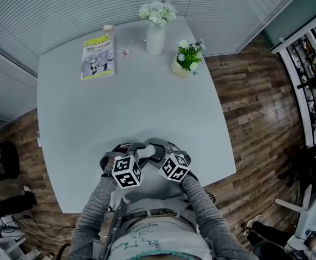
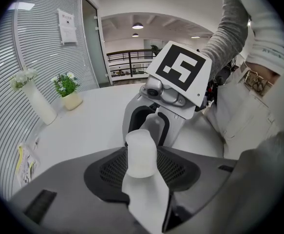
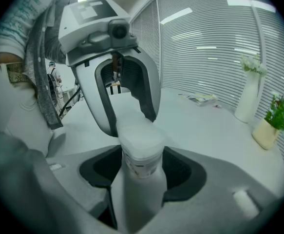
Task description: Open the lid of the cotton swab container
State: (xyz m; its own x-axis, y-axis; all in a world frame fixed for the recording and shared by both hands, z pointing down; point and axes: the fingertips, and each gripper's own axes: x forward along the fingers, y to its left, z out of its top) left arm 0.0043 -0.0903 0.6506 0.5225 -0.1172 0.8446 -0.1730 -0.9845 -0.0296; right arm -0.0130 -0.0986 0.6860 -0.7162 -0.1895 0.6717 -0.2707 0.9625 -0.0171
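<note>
On the pale rectangular table (image 1: 147, 107), a thin printed paper booklet (image 1: 98, 57) lies at the far left corner. A tall white ceramic vase of flowers (image 1: 155, 39) stands at the middle of the far edge, and a small cream pot with a green plant (image 1: 186, 64) stands right of it, slightly nearer. At the middle of the near edge, the white cylindrical plastic cotton swab container (image 1: 146, 153) sits between the left gripper (image 1: 131, 148) and the right gripper (image 1: 159, 147), one end within each pair of jaws.

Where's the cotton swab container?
In the head view, the cotton swab container sits near the table's front edge, gripped by the left hand-held gripper and the right hand-held gripper.
</note>
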